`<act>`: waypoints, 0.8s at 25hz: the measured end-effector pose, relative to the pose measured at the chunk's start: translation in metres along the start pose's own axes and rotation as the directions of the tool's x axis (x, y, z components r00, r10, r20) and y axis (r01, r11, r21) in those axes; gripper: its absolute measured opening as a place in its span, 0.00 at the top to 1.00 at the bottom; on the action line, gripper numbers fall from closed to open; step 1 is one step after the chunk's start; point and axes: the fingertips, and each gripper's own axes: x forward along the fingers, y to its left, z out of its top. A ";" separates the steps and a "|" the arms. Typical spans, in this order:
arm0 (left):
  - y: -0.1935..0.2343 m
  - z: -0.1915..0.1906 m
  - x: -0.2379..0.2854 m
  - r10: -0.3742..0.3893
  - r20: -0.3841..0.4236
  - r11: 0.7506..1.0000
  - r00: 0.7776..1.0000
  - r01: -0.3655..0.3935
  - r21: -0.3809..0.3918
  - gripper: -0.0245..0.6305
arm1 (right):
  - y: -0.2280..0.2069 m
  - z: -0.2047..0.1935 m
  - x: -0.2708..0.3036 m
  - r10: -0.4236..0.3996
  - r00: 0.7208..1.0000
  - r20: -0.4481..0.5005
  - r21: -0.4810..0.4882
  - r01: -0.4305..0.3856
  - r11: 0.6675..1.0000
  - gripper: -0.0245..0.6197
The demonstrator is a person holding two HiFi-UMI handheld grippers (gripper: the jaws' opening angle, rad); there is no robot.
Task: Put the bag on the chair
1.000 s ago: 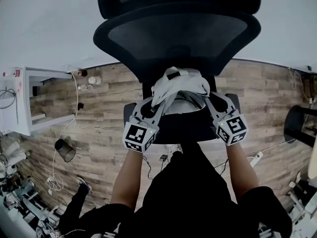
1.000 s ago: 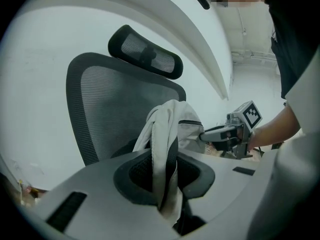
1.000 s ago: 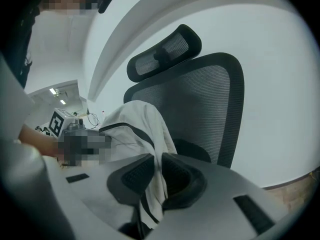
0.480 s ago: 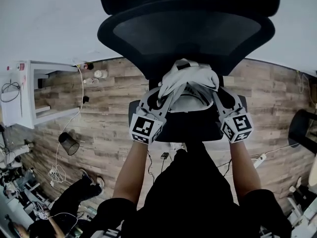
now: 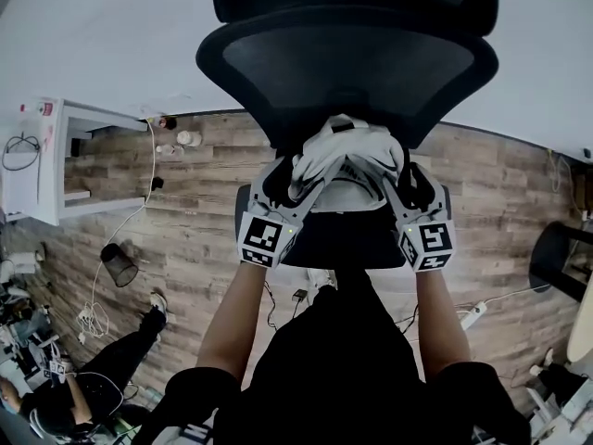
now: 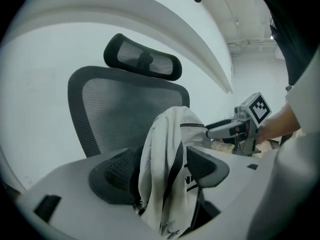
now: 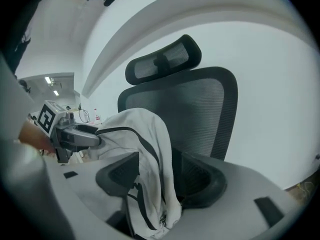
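The white bag with black straps (image 5: 345,151) is bunched up over the seat (image 5: 343,239) of the black mesh office chair (image 5: 347,68), right in front of its backrest. My left gripper (image 5: 281,176) is at the bag's left side and my right gripper (image 5: 408,179) at its right. In the left gripper view the bag (image 6: 167,169) hangs between my left gripper's (image 6: 162,176) opening jaws, and the right gripper (image 6: 235,129) points at its top. In the right gripper view the bag (image 7: 145,154) drapes between my right gripper's (image 7: 160,176) opening jaws. I cannot tell whether the bag rests on the seat.
The chair stands on a wood floor by a white wall. A white shelf unit (image 5: 42,170), a black bin (image 5: 119,264) and cables lie to the left, where a person in black (image 5: 83,387) sits low. Another dark chair (image 5: 561,248) is at the right edge.
Both grippers' jaws have spread apart around the bag's top. The hands and bag have edged closer to the chair's backrest.
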 end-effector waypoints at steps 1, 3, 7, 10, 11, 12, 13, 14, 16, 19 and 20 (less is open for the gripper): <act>-0.001 0.002 -0.006 0.011 0.004 1.000 1.000 -0.011 0.006 0.45 | 0.003 0.003 -0.005 0.001 1.000 0.012 -0.014 -0.001 1.000 0.55; -0.004 0.007 -0.020 0.030 0.011 0.999 0.999 -0.030 0.016 0.43 | 0.010 0.010 -0.014 0.011 0.999 0.033 -0.032 -0.010 0.999 0.54; -0.018 0.022 -0.048 0.056 0.056 0.998 0.997 -0.058 0.037 0.43 | 0.021 0.024 -0.036 0.020 0.996 0.083 -0.051 -0.016 0.999 0.52; -0.031 0.036 -0.069 0.076 0.099 0.996 0.992 -0.079 0.032 0.43 | 0.029 0.035 -0.054 0.033 0.992 0.120 -0.075 -0.024 0.997 0.51; -0.037 0.040 -0.075 0.081 0.111 0.996 0.990 -0.085 0.030 0.43 | 0.032 0.039 -0.061 0.038 0.991 0.131 -0.084 -0.027 0.996 0.51; -0.044 0.043 -0.083 0.085 0.122 0.996 0.989 -0.089 0.029 0.43 | 0.035 0.041 -0.070 0.042 0.989 0.139 -0.091 -0.029 0.995 0.51; -0.050 0.046 -0.092 0.089 0.132 0.995 0.987 -0.093 0.028 0.43 | 0.039 0.044 -0.079 0.045 0.988 0.147 -0.096 -0.031 0.995 0.51; -0.056 0.048 -0.100 0.092 0.142 0.995 0.986 -0.097 0.027 0.43 | 0.044 0.047 -0.088 0.048 0.987 0.156 -0.103 -0.032 0.994 0.51; -0.063 0.054 -0.115 0.098 0.160 0.994 0.982 -0.104 0.031 0.43 | 0.054 0.055 -0.101 0.062 0.982 0.178 -0.129 -0.039 0.991 0.51; -0.073 0.062 -0.133 0.102 0.176 0.992 0.979 -0.113 0.057 0.43 | 0.065 0.065 -0.120 0.077 0.975 0.208 -0.181 -0.039 0.983 0.53; -0.077 0.066 -0.139 0.103 0.189 0.991 0.977 -0.117 0.065 0.44 | 0.068 0.068 -0.128 0.079 0.972 0.219 -0.193 -0.036 0.980 0.55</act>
